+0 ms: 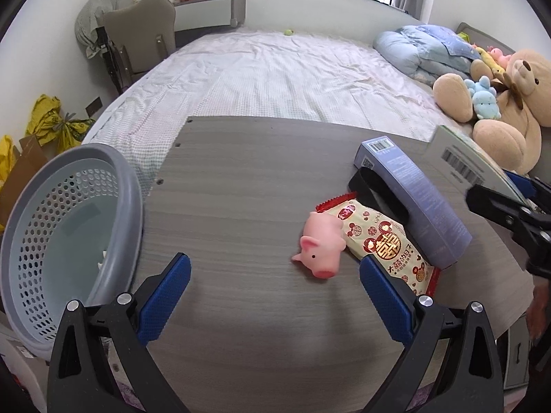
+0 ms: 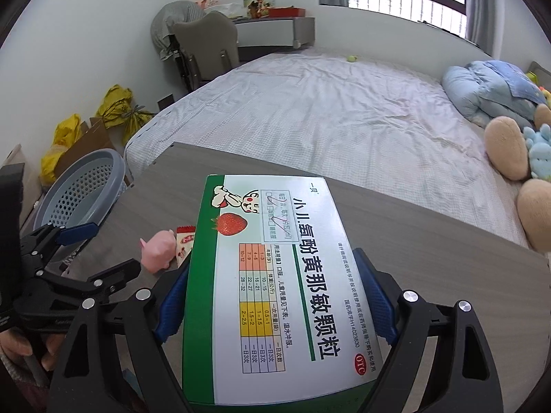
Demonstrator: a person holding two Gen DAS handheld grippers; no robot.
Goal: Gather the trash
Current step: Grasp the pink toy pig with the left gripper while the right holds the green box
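Note:
My right gripper point(image 2: 275, 296) is shut on a green and white medicine box point(image 2: 279, 275) and holds it above the grey table point(image 2: 430, 241); the box also shows in the left wrist view point(image 1: 461, 158). My left gripper point(image 1: 275, 275) is open and empty over the table point(image 1: 241, 179). Just ahead of its right finger lie a pink toy pig point(image 1: 322, 244), a red and cream snack wrapper point(image 1: 385, 244), a blue-grey carton point(image 1: 413, 199) and a black object point(image 1: 372, 186) under the carton. A grey perforated basket point(image 1: 69, 220) stands at the table's left edge.
A bed point(image 1: 292, 75) with a white sheet lies beyond the table. A blue duvet point(image 1: 423, 48) and plush toys point(image 1: 499, 96) sit at the right. A chair point(image 1: 137, 34) and yellow bags point(image 1: 51, 120) stand by the left wall.

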